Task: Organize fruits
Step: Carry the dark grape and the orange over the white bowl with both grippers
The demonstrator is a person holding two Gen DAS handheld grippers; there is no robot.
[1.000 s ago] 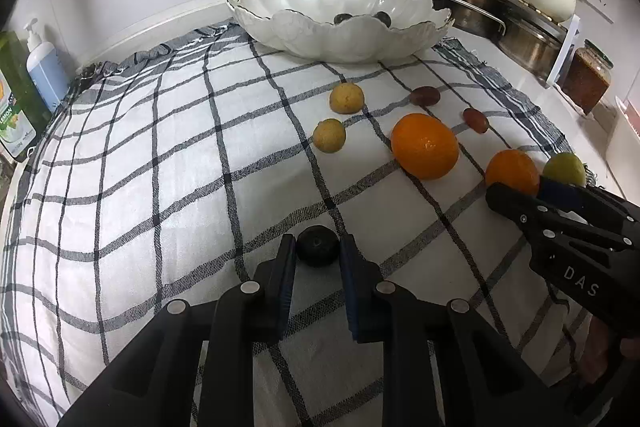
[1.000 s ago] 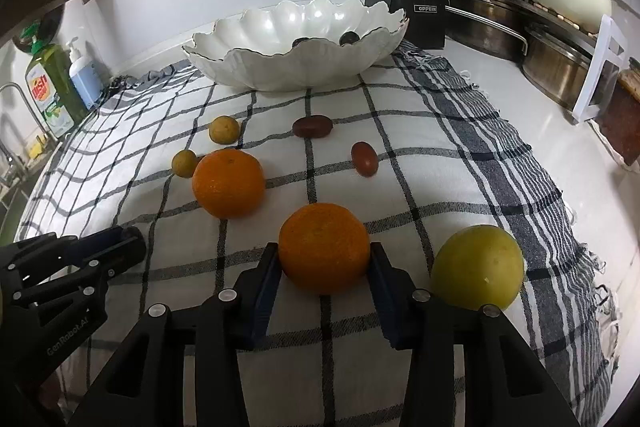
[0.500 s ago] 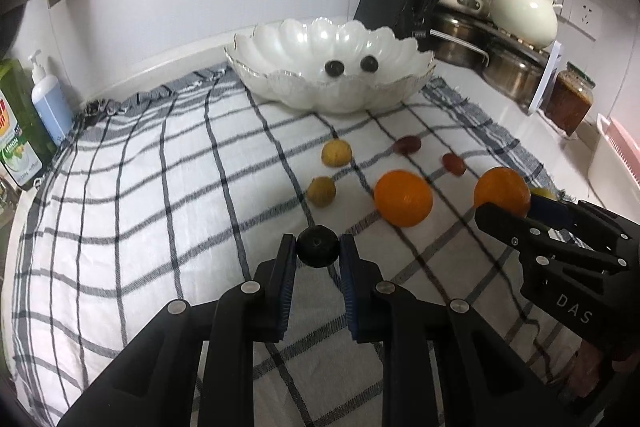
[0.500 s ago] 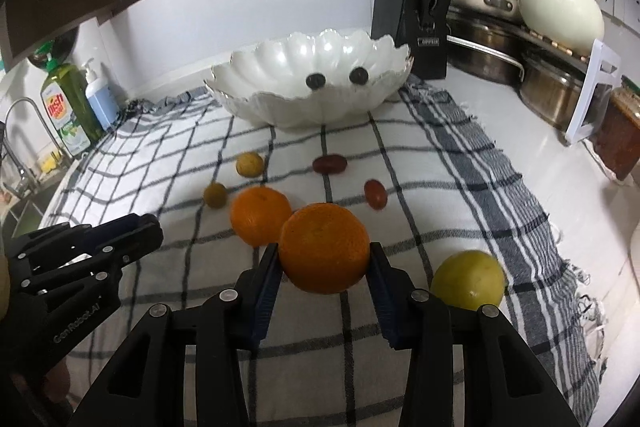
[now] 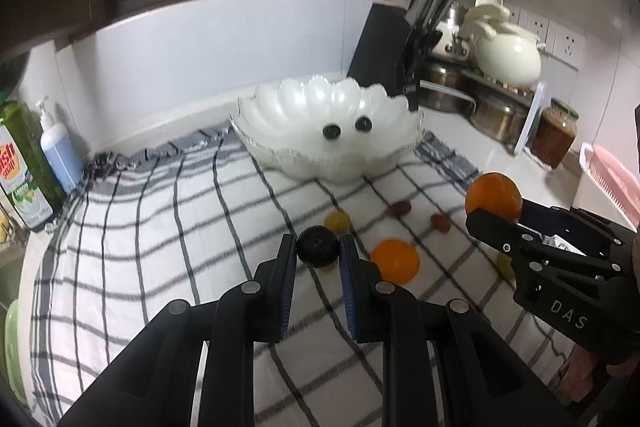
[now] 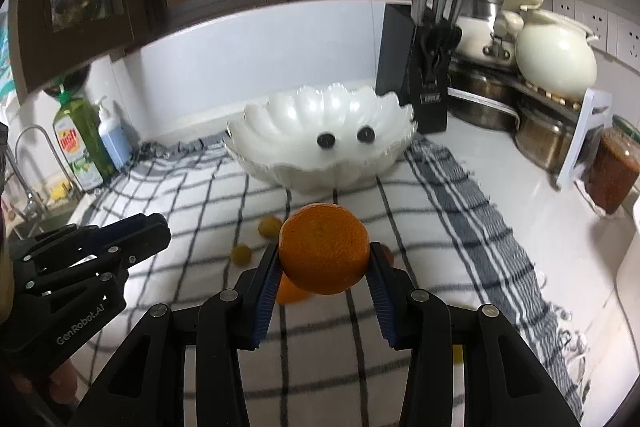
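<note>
My left gripper (image 5: 318, 254) is shut on a small black fruit (image 5: 318, 251) and holds it above the checked cloth (image 5: 160, 227). My right gripper (image 6: 324, 263) is shut on an orange (image 6: 324, 253), also lifted; it shows at the right of the left wrist view (image 5: 494, 195). The white scalloped bowl (image 5: 288, 147) stands at the back with two black fruits (image 5: 332, 132) inside. On the cloth lie another orange (image 5: 396, 261), a yellow fruit (image 5: 337, 220) and two dark red fruits (image 5: 400, 207).
A knife block (image 6: 416, 67), steel pots (image 6: 480, 99) and a cream pot (image 6: 554, 63) stand at the back right. Soap bottles (image 6: 84, 143) and a sink tap (image 6: 24, 163) are at the left. A jar (image 6: 612, 175) stands at the right.
Both grippers have risen off the cloth with their fruit and tilted toward the bowl. The fruits on the cloth now lie lower and farther below.
</note>
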